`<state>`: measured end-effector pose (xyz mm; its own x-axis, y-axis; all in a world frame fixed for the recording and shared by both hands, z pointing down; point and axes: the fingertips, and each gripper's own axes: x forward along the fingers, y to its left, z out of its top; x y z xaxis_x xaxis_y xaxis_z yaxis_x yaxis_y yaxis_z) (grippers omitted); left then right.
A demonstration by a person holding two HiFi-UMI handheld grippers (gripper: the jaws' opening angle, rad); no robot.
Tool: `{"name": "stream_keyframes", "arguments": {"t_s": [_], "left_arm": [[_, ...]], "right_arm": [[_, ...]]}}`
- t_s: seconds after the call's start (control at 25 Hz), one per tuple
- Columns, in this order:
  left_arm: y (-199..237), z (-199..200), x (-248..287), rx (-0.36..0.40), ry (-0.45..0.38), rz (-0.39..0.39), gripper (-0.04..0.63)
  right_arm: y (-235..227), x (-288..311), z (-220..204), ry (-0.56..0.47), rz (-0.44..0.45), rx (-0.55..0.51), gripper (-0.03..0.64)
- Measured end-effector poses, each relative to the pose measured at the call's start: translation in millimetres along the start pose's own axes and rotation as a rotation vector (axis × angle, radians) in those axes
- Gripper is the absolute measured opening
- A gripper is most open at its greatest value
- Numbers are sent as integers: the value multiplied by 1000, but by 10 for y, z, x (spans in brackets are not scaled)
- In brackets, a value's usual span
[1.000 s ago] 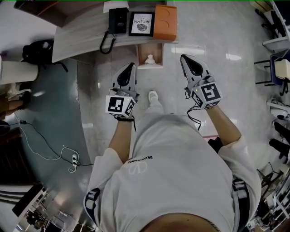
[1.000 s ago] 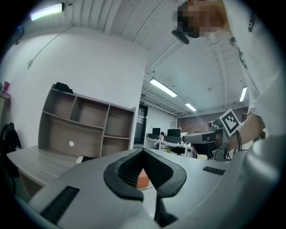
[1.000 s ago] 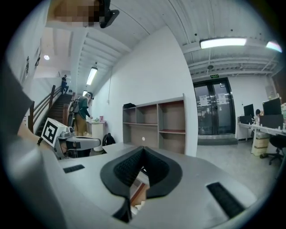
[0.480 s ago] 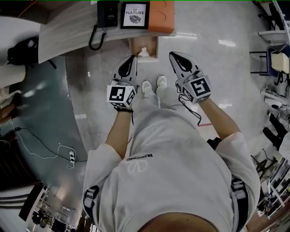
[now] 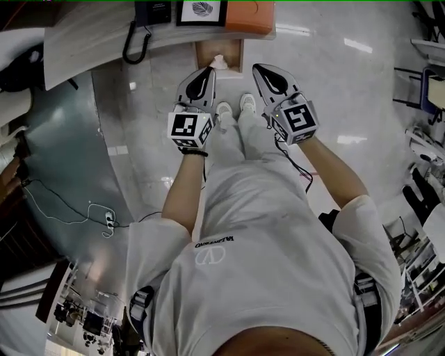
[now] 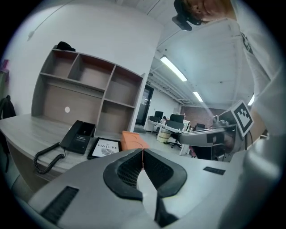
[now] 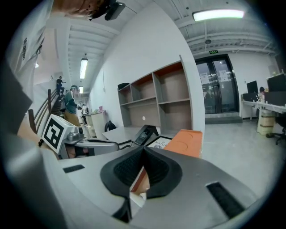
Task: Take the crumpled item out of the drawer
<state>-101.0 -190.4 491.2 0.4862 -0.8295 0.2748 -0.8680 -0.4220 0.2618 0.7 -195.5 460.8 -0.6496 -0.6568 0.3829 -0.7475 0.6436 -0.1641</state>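
Noting left claw [image 5: 208, 71] and right claw [image 5: 256, 68] closed empty near the open wooden drawer [image 5: 208, 50]: unopened, they would shove its white crumpled item [image 5: 218, 62].

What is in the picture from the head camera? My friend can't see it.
Seen from above, a person in a white T-shirt holds the closed grey left tongs and closed grey right tongs out toward an open wooden drawer with a white crumpled item inside. The pale wooden desk over it holds a black telephone and an orange box.
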Motion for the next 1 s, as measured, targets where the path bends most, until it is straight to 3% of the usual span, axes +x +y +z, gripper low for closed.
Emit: {"name": "stream_keyframes", "arguments": {"t_s": [0.16,0.28,0.56,0.76,1.0], "left_arm": [[9,-249,155,5,40,0,15],[50,-460,250,-6,65,9,49],[124,-988,543,6,157,8,197],[239,-1301,750,-15,201,-2,352],[345,-1543,809,-42,213,31,374]], "right_arm": [[-148,97,-229,21,-5,26,-2],[-215,194,-397,39,1,-10,-2],[-339,432,-772,71,-5,30,-2],[-410,610,-1060,99,-8,51,-2],[-499,639,-1389,124,-36,94,-2]]}}
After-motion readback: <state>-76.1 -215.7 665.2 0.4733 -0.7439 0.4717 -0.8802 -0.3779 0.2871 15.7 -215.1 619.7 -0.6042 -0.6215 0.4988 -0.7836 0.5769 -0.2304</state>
